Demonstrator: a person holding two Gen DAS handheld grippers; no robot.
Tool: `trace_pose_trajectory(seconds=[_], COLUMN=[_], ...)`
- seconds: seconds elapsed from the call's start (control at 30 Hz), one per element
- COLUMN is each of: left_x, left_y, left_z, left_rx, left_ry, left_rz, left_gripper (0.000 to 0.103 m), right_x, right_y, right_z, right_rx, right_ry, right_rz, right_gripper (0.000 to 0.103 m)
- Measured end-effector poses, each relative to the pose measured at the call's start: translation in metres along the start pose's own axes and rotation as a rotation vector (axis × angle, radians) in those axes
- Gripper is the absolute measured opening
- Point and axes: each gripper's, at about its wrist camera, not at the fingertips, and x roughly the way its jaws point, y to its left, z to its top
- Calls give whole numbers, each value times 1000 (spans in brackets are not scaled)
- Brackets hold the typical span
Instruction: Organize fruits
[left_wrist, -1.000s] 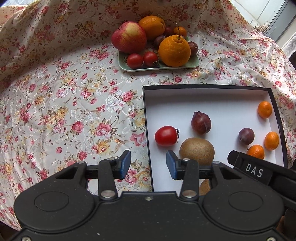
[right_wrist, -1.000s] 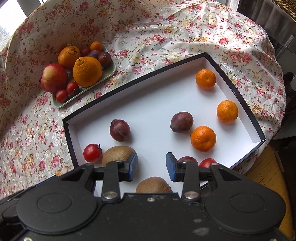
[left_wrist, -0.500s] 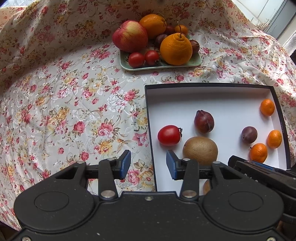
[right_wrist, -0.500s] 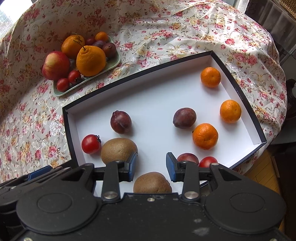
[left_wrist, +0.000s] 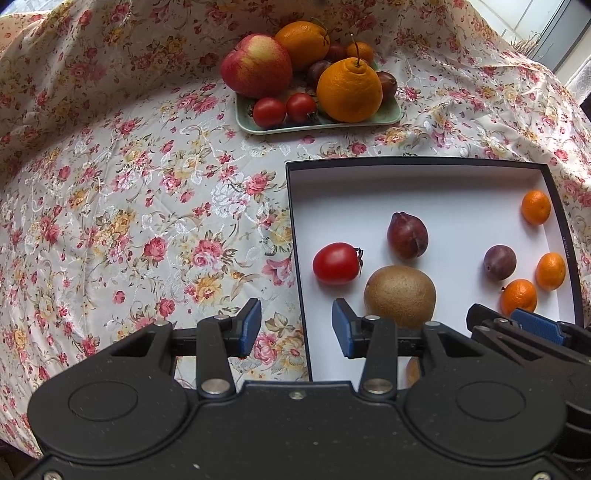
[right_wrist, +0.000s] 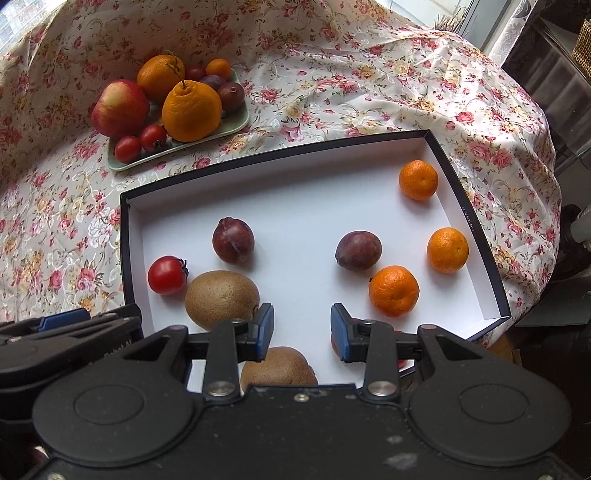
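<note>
Both the left gripper (left_wrist: 295, 328) and the right gripper (right_wrist: 302, 334) hold nothing, fingers apart. The right gripper's body half hides a second kiwi (right_wrist: 277, 367) and red fruit (right_wrist: 337, 343) in the box (right_wrist: 476, 236).

- We see a shallow box (right_wrist: 476, 236), white inside with dark walls, open on the floral cloth.
- In it, at the left, a red tomato (right_wrist: 167, 275) lies beside a brown kiwi (right_wrist: 221, 300); a second kiwi (right_wrist: 279, 367) sits nearer, partly hidden.
- Two dark plums (right_wrist: 233, 240) (right_wrist: 358, 250) lie mid-box, apart.
- Three mandarins (right_wrist: 418, 180) (right_wrist: 447, 250) (right_wrist: 394, 291) sit along the right side.
- Far left, a green tray (right_wrist: 236, 123) holds an apple (right_wrist: 120, 108), two oranges (right_wrist: 191, 110), two tomatoes, plums and a mandarin, piled close.
</note>
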Motion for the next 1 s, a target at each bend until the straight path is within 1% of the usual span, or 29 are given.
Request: trace_pose_trajectory(seconds=[1.0], left_x=[2], left_y=[-3], left_z=[0], left_rx=[15], left_ry=[6], left_rz=[4], left_gripper=[51], right_x=[-3], right_y=[-2], right_z=[0], right_rx=[22], right_ry=[-10], right_rz=[3], right_gripper=[37])
